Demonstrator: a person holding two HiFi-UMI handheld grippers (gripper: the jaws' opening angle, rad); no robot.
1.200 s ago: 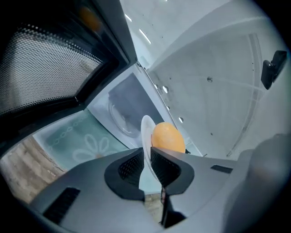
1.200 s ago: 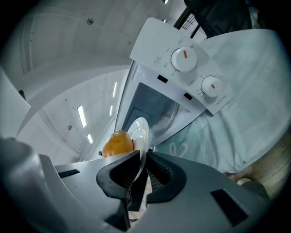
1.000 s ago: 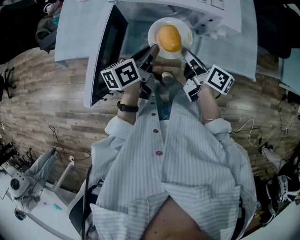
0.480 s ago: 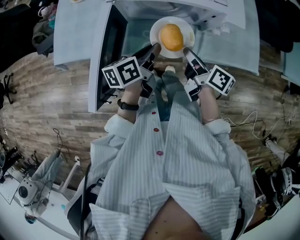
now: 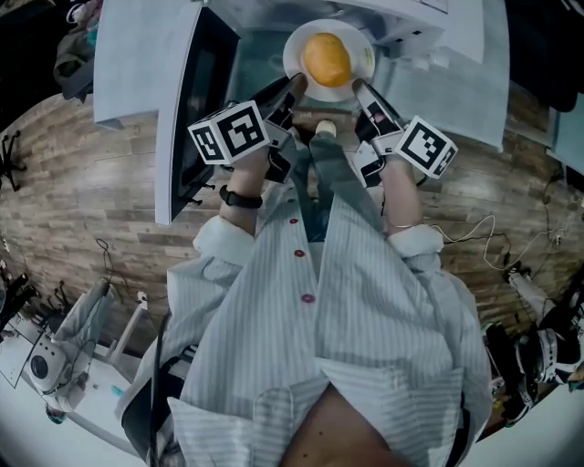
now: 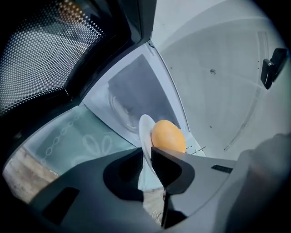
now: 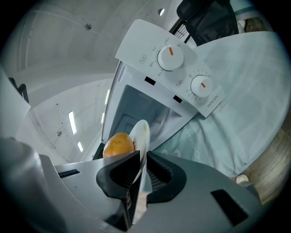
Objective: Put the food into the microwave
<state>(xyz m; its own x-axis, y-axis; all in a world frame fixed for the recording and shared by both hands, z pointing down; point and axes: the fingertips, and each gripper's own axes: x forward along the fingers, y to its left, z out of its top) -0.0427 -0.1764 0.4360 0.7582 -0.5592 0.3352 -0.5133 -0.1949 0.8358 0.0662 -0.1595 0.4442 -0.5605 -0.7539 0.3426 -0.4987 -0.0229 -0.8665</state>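
Clearly breakable, the plate (image 5: 366, 57) bears loose round food (image 5: 327, 57); left gripper (image 5: 294, 86), jaws just easing apart, and right gripper (image 5: 359, 88) pinch its rim at eight and four o'clock.

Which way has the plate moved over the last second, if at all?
Yes: the plate has edged up the head view, deeper into the microwave mouth, judged against its open door.
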